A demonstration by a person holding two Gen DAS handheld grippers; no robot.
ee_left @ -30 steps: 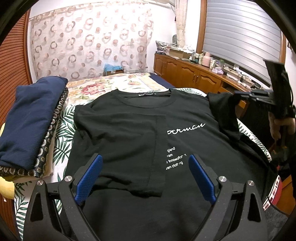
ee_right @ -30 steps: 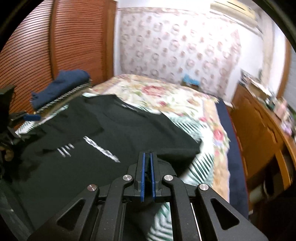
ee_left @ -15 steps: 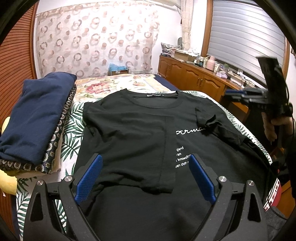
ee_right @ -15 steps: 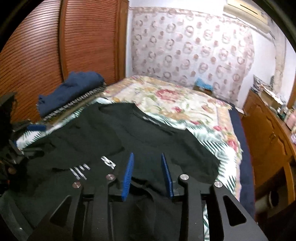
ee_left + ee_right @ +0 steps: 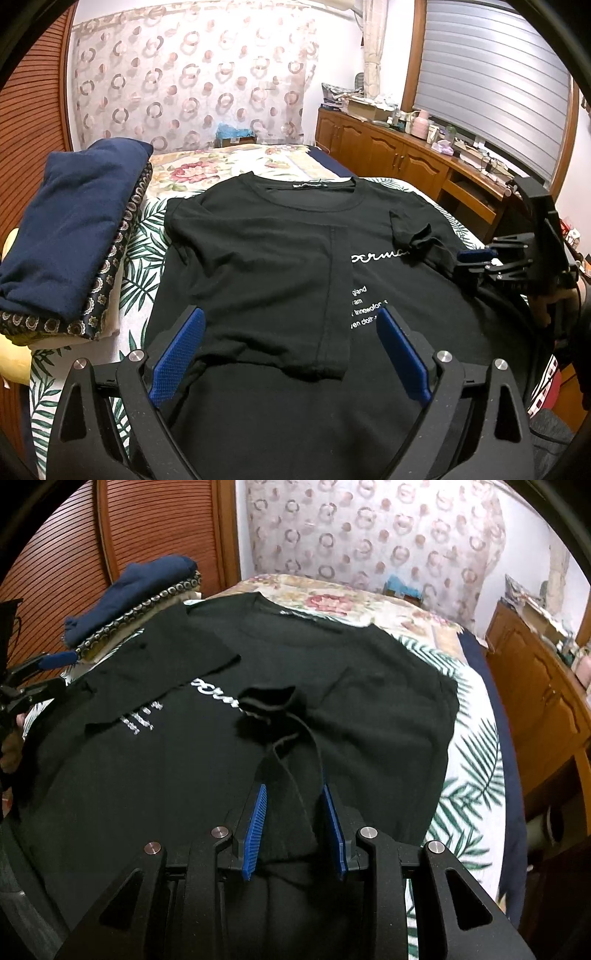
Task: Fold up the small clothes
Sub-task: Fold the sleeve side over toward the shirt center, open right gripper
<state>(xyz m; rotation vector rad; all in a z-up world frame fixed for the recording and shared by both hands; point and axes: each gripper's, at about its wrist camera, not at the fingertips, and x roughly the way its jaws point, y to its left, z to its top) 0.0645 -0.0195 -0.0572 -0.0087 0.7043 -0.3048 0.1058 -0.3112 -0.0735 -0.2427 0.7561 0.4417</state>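
A black T-shirt (image 5: 258, 266) with white lettering lies flat on the bed, collar away from me. Its left side is folded inward over the chest. Its right sleeve (image 5: 410, 232) lies crumpled over the lettering. My left gripper (image 5: 290, 317) hangs wide open above the folded panel's lower edge, with nothing between its fingers. In the right wrist view the shirt (image 5: 351, 672) fills the middle. My right gripper (image 5: 294, 790) sits low over the shirt's right side. Its jaws are apart, and a loose ridge of black cloth runs between them up to the sleeve (image 5: 266, 701). The pads do not press it.
A stack of folded clothes (image 5: 74, 229) with a navy piece on top sits on the bed's left side. Palm-leaf and floral bedding (image 5: 469, 757) shows around the shirt. A wooden cabinet (image 5: 406, 158) with clutter lines the right wall. Louvred wooden doors (image 5: 74, 554) stand at the left.
My right gripper went from shut to open and sank toward the shirt. The right sleeve, held up a second ago, now lies across the chest. The left gripper has barely moved.
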